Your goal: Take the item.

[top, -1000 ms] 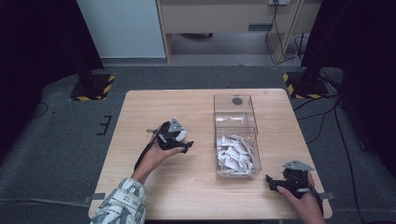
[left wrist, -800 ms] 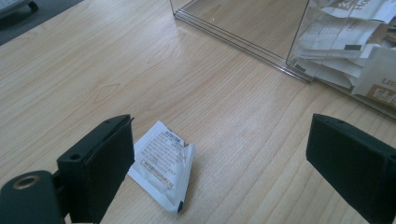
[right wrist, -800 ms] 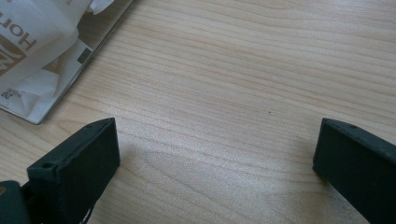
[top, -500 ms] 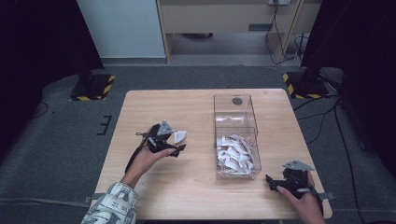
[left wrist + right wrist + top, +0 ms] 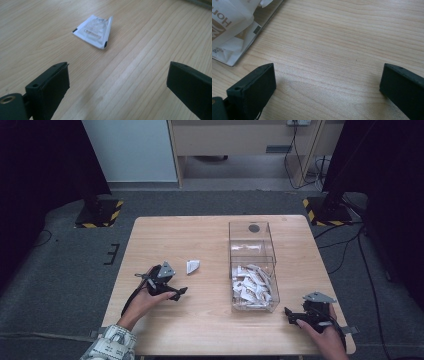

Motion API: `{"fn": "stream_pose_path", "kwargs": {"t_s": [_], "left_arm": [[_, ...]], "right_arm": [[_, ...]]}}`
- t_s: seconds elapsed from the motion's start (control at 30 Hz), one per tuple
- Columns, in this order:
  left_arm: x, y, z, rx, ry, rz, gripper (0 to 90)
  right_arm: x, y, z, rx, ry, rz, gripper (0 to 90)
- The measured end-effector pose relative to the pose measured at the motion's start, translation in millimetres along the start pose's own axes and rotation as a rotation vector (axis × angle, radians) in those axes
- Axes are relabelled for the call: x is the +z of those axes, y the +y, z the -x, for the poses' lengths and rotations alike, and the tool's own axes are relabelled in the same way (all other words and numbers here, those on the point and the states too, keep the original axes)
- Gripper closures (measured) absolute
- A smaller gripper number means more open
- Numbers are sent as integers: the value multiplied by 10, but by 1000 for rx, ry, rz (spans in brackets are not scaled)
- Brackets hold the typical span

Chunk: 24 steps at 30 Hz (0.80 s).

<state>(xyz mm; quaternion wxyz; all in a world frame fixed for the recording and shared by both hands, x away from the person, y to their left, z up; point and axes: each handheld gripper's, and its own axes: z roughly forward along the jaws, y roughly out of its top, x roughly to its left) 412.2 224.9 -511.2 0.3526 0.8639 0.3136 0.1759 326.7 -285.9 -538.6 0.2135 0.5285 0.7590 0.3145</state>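
High view: 1 loose packet [image 5: 192,266], 2 grippers

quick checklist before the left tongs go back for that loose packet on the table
1. Left tongs open: ok, jaws wide apart.
2. Nothing between the jaws: ok, bare wood.
3. Packet free of the tongs: ok, lying alone on the table.
4. Packet flat: not ok, one edge stands up.
5. Right tongs out of the way: ok, near the table's front corner, beyond the clear bin.
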Motion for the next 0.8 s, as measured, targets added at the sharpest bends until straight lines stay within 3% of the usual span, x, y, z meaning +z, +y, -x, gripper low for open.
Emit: {"fn": "stream_pose_path", "kwargs": {"t_s": [0.27,0.5,0.63,0.8], "left_arm": [[-110,-187,-55,-28,4,-29,38],[-88,-364,-94,-66,29,-73,43],[-78,-433,-129,-128,12,-41,30],[-84,-450,-119,-133,19,-32,24]], "right_arm": [[0,0,0,0,0,0,8],[0,-1,-2,1,-2,1,8],[-1,-3,-3,2,-4,1,8],[-4,-5,-6,5,-5,3,8]]}}
